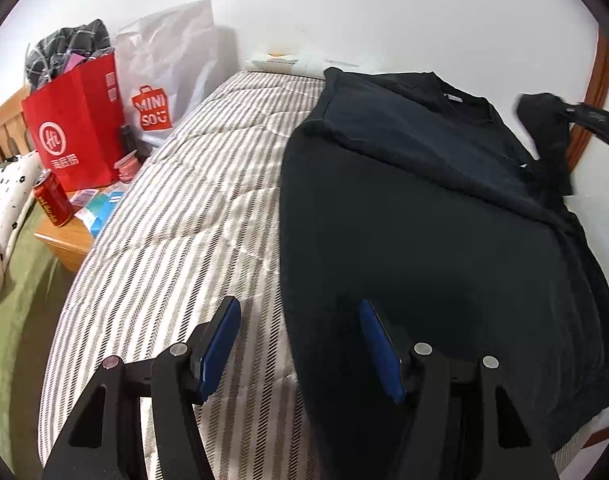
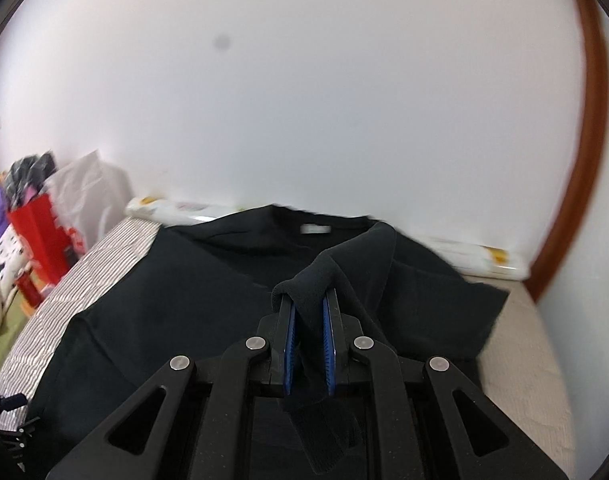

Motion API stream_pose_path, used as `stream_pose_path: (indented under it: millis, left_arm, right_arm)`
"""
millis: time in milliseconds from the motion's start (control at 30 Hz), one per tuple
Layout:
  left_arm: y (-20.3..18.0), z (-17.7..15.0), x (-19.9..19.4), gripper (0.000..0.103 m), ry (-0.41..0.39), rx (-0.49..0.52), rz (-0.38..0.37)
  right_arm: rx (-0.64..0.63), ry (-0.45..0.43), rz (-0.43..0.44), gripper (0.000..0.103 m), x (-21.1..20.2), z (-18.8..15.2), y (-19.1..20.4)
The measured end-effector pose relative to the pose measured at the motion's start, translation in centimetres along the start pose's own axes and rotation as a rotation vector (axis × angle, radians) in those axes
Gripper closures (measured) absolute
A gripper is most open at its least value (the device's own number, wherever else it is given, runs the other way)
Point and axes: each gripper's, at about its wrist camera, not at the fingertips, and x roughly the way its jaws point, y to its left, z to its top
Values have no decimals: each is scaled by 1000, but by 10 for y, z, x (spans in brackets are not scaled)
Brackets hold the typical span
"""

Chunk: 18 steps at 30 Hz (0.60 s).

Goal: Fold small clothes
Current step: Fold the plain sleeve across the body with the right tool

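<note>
The striped mattress (image 1: 176,216) is lying bare and open all along the left side of the black shirt (image 1: 444,248), giving a gripper free passage from the near end to the far wall. Left of the mattress, clutter is crowding the wooden bedside stand (image 1: 64,236): a red paper bag (image 1: 76,136), a white shopping bag (image 1: 168,72) and a red can (image 1: 52,204) are standing close together. Beyond the shirt's collar, a flat white package (image 2: 172,210) is lying against the wall. Right of the shirt, a curved wooden frame (image 2: 584,184) is hemming in the bare strip.
</note>
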Motion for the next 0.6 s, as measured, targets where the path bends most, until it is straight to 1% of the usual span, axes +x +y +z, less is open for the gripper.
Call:
stream_pose_path:
  millis: [33,100,133,200,233,267,300,333,367,433,600]
  left_arm:
    - [-1,1,1,43,0,3,1]
    - [-4,2,2,43,-4,7,-4]
    - [-5,2,2,43,-5,11,-9]
    - [-8,3,3,43,-9,24,-9]
    - [-9,2,4,42,-7,29,-6]
    - [-11,2,5,41,-4,36,-2]
    - [-12,1,5,41,-3,41,4]
    - [-13,1,6,40,-3,45,15]
    - [-14,-1,7,37,-8,52,24]
    - [-16,-2,8,35,-17,65,37]
    - [-13,-2,7,33,-14,49,38]
  right_arm:
    - [-2,15,8,90,10,-2,8]
    - [13,73,43,89,22,-8,21]
    - [24,109,60,89,31,-13,24]
    - [23,154,68,87,43,-22,26]
    - [15,172,68,77,49,-25,26]
    - [10,193,70,57,52,-28,26]
    - [16,204,74,48,52,-30,24]
    - [28,196,78,37,47,-31,20]
    - [34,183,77,31,43,-32,17]
    - [30,153,60,29,29,-32,8]
    - [47,141,27,26,3,-40,-21]
